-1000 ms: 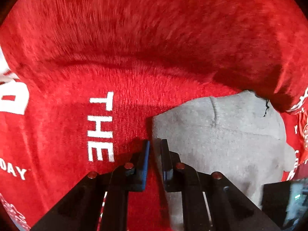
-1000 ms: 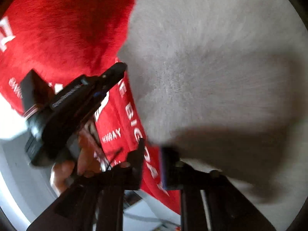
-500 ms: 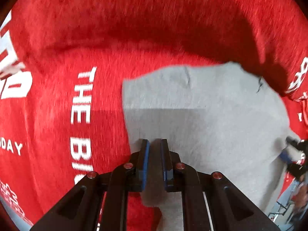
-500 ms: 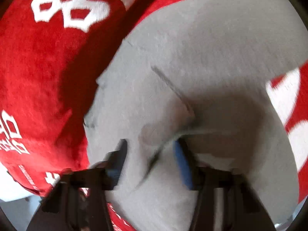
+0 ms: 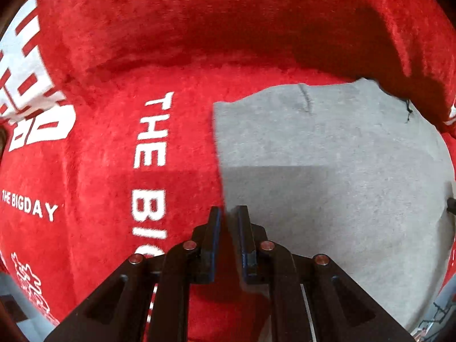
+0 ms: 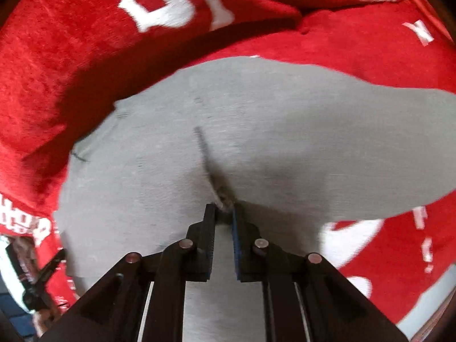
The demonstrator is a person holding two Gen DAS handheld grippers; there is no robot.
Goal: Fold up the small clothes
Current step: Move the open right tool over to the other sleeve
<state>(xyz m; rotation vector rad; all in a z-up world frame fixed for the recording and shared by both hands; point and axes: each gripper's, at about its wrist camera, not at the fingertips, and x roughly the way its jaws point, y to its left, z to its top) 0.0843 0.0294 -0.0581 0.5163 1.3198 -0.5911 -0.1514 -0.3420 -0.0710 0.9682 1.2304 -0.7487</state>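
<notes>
Left gripper, pointing down, jaws nearly together on the left edge of the grey garment, which lies flat on the red lettered blanket; right gripper clamped on a pinched-up fold of the grey garment at its middle.
</notes>
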